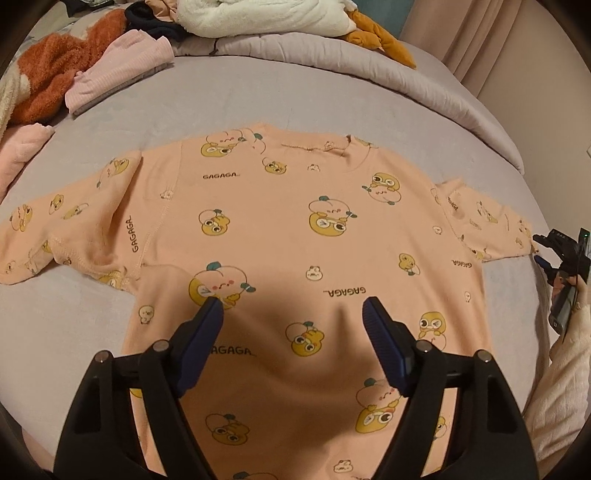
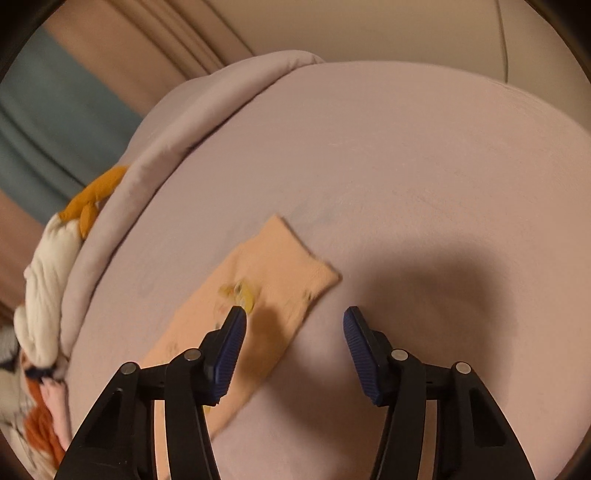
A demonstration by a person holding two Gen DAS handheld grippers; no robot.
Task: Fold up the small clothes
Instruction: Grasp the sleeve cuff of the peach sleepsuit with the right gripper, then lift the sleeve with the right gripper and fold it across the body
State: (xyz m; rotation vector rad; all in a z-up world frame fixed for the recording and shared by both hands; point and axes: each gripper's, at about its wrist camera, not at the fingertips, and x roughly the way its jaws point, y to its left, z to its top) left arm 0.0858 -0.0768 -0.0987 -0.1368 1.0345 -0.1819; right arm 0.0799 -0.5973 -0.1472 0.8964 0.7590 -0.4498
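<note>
A peach long-sleeved shirt [image 1: 280, 229] printed with yellow cartoon animals and "GAGAGA" lies spread flat on the lilac bed sheet [image 1: 229, 96], both sleeves stretched out sideways. My left gripper [image 1: 293, 306] is open and empty, above the shirt's lower body. My right gripper [image 2: 294, 314] is open and empty, over the end of the shirt's right sleeve [image 2: 266, 280]. The right gripper also shows at the far right in the left wrist view [image 1: 537, 251], beside the cuff.
A folded pink ribbed garment [image 1: 118, 70], an orange fluffy garment [image 1: 55, 70] and a pale pink cloth [image 1: 22, 151] lie at the back left. A white blanket [image 1: 258, 16] and an orange plush toy [image 1: 380, 37] sit on the rolled duvet [image 1: 424, 85] behind.
</note>
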